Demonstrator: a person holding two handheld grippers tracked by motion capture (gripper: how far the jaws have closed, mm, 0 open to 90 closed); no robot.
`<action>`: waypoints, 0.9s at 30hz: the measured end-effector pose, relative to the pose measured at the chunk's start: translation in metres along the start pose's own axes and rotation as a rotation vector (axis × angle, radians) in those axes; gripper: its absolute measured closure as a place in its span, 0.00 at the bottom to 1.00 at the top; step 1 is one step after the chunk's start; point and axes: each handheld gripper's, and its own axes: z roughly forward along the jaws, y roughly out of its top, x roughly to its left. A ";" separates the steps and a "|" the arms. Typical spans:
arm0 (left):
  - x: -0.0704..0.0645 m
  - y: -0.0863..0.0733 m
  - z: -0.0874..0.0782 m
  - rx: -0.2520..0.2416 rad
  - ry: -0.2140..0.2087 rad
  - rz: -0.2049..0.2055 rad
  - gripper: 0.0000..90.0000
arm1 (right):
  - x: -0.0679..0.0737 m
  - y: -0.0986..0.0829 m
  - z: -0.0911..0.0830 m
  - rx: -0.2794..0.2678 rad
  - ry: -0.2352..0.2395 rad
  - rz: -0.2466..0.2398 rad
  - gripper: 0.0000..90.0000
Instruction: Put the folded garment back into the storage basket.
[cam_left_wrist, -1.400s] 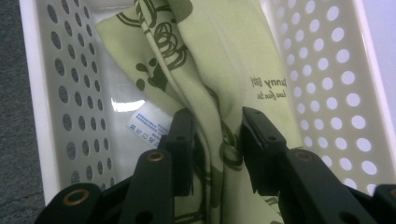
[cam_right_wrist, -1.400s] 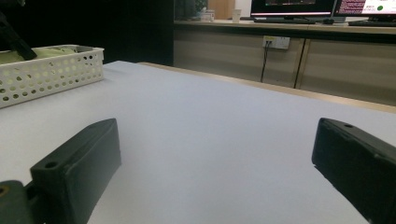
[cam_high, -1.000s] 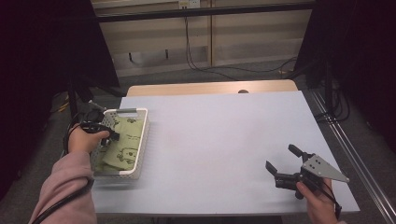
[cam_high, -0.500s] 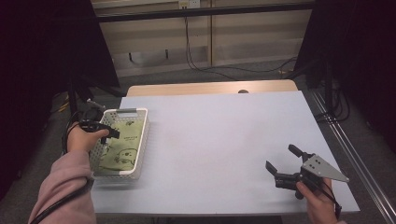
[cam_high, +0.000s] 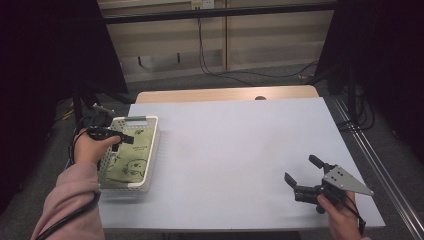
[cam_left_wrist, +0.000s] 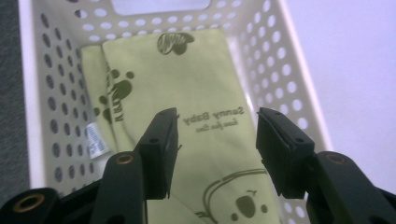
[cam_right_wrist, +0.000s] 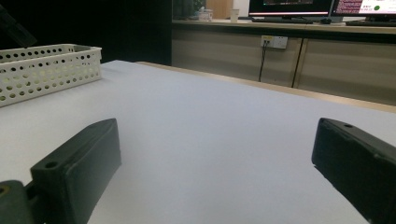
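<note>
On the pale table (cam_high: 225, 150) (dark room), 2 hand-held grippers gape, holding nothing.

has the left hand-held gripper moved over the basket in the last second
Yes. The left hand-held gripper has drawn back toward the white basket's far end, jaws open above the green cloth. The basket itself has stayed put.

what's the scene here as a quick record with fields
surface: pale table
basket: white, perforated, at the table's left edge
contents: folded green cloth with paw prints, lying flat in the basket
left gripper: open, jaws above the cloth
right gripper: open, near the table's right front corner, holding nothing
</note>
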 end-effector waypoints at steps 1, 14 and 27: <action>-0.002 -0.001 0.001 -0.031 -0.002 -0.010 0.52 | 0.000 0.000 0.000 0.000 0.000 0.000 0.01; -0.016 -0.015 -0.004 -0.160 -0.099 0.056 0.37 | 0.001 0.000 0.001 0.007 -0.009 -0.004 0.01; -0.031 -0.029 -0.007 -0.264 -0.165 0.088 0.29 | 0.000 0.000 0.001 0.006 -0.006 -0.003 0.01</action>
